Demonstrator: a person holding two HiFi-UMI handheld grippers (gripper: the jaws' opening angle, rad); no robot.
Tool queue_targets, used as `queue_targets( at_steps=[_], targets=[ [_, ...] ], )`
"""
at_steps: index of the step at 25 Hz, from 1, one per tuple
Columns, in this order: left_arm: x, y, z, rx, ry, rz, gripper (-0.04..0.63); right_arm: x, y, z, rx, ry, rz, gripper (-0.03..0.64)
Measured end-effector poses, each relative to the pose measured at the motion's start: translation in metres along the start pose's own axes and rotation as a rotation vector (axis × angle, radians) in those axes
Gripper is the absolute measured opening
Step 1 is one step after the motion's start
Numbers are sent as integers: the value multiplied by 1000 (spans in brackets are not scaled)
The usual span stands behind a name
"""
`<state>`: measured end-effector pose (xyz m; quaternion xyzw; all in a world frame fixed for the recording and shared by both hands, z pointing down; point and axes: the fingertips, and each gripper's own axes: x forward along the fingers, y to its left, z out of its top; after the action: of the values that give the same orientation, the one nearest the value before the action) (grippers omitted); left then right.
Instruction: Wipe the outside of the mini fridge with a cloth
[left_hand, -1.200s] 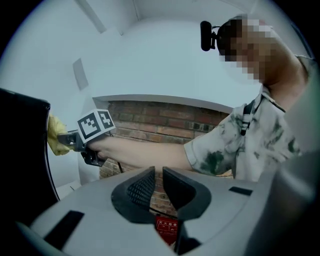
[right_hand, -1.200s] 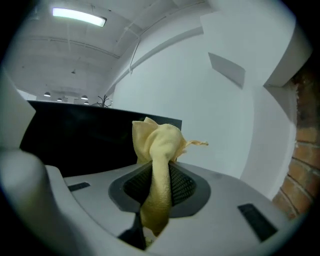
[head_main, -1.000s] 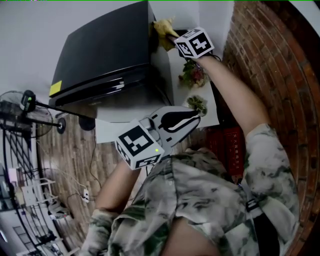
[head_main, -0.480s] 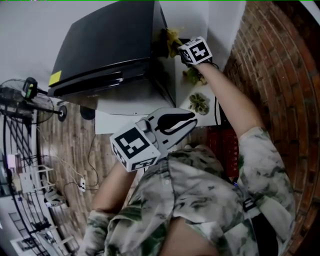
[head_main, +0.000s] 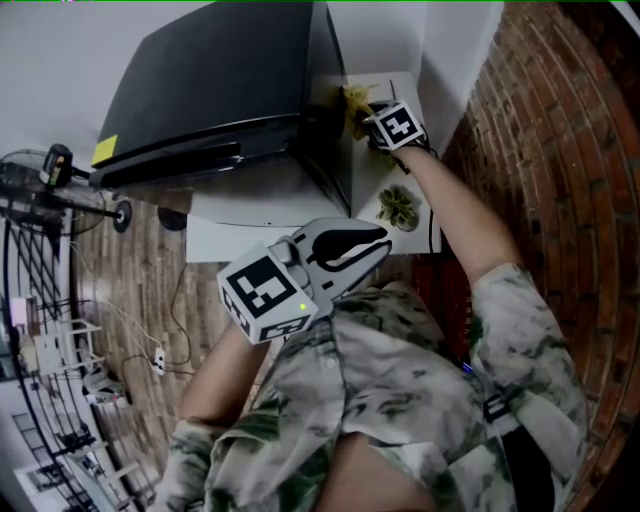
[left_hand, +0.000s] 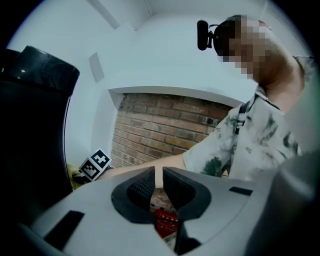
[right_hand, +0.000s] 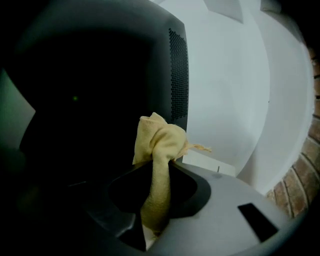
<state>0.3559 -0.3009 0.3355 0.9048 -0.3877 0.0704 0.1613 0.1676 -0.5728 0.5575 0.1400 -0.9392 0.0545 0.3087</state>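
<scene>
The black mini fridge stands on a low white stand at the upper left of the head view. My right gripper is shut on a yellow cloth and holds it against the fridge's right side wall. In the right gripper view the bunched cloth sticks out past the jaws, touching the dark fridge side next to its vent grille. My left gripper hovers close to my chest with nothing in it, its jaws nearly touching. It is well away from the fridge.
A white stand carries the fridge. A small potted plant sits on its right part, near my right forearm. A brick wall closes the right side. A red box lies below. A fan stand and wire rack are at the left.
My right gripper has slid the cloth along the fridge's side wall, downward in the head view and toward me. The left gripper has stayed nearly in place.
</scene>
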Motion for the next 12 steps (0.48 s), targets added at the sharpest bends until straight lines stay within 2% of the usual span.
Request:
queue_targets(
  at_steps=[4, 12],
  targets=[
    [-1, 1, -2, -4, 3, -3, 40, -3, -2, -8, 11, 2, -11, 94],
    [4, -11, -7, -16, 19, -57, 40, -73, -5, 41, 41, -161, -18, 94]
  ],
)
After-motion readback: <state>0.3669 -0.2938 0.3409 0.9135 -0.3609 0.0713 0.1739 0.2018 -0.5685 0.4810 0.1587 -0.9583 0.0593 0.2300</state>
